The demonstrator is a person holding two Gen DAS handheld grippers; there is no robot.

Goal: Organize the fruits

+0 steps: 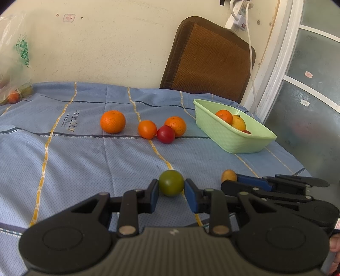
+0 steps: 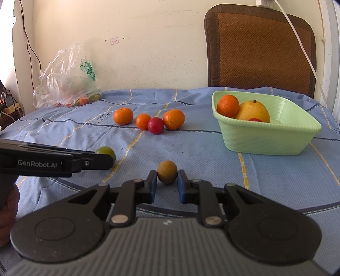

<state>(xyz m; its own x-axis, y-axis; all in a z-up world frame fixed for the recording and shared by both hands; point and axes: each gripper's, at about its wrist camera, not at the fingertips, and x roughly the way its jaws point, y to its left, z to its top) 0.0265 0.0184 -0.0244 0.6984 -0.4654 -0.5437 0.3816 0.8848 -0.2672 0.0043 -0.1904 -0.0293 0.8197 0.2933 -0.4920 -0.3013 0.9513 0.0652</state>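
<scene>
My black left gripper (image 1: 171, 186), blue-padded, on a green fruit (image 1: 171, 185) | my right gripper (image 2: 167, 178), same colours, on a speckled brown fruit (image 2: 167, 174) | cloth (image 1: 85, 161) — pale blue, dotted weave, yellow and navy stripes | basket (image 2: 265, 140) — ribbed mint green | loose fruit: oranges (image 1: 112, 121), one red (image 1: 166, 134)

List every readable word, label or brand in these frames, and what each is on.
"GenRobot.AI": side of the left gripper.
Green print on the plastic bag: too blurred to read.
Dark lettering on the tablecloth: illegible.
Pink sticker on the wall: illegible.
</scene>
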